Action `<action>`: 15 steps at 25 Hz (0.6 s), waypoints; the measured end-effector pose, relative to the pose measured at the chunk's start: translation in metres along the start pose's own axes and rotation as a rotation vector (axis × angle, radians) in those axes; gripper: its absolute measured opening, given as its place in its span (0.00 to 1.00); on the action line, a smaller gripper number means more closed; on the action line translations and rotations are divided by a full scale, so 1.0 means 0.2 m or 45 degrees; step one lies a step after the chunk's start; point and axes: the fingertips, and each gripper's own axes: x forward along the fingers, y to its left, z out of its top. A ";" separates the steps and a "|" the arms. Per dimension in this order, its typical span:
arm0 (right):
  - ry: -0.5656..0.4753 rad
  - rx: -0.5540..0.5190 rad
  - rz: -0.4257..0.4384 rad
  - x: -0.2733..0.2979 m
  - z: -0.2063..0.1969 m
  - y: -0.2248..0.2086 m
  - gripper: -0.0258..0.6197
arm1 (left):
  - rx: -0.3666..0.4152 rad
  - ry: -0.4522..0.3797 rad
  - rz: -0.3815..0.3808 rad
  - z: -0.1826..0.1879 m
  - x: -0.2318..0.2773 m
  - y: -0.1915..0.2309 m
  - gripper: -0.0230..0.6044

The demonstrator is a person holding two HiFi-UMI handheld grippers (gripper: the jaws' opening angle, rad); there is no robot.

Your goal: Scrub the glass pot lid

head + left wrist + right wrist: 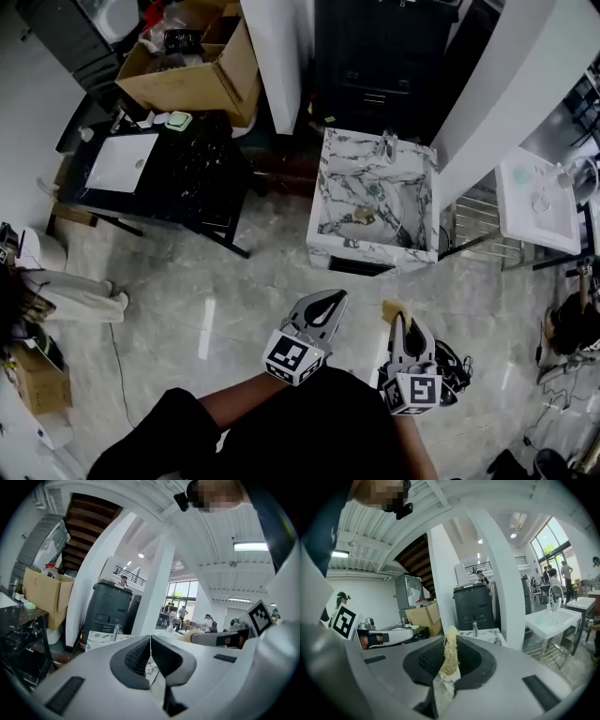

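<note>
Both grippers are closed: the right gripper (401,321) pinches a flat, coarse, straw-coloured fibre scrubber (450,658) edge-on between its ribbed black pads, and the left gripper (150,654) has its pads pressed together on nothing. Ahead I see a white, grey-veined marble sink (326,202). A faint curved outline in it may be the glass pot lid (386,223), though I can't be sure.

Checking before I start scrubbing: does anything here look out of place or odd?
Nothing looks spilled or broken. One oddity: the right gripper is shut on a fibrous scrub pad out over the floor, well short of the marble sink, while the left gripper is shut on nothing.
</note>
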 end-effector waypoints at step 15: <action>0.037 -0.028 0.073 0.71 0.17 0.08 0.14 | -0.095 -0.016 0.032 0.20 0.23 0.60 0.07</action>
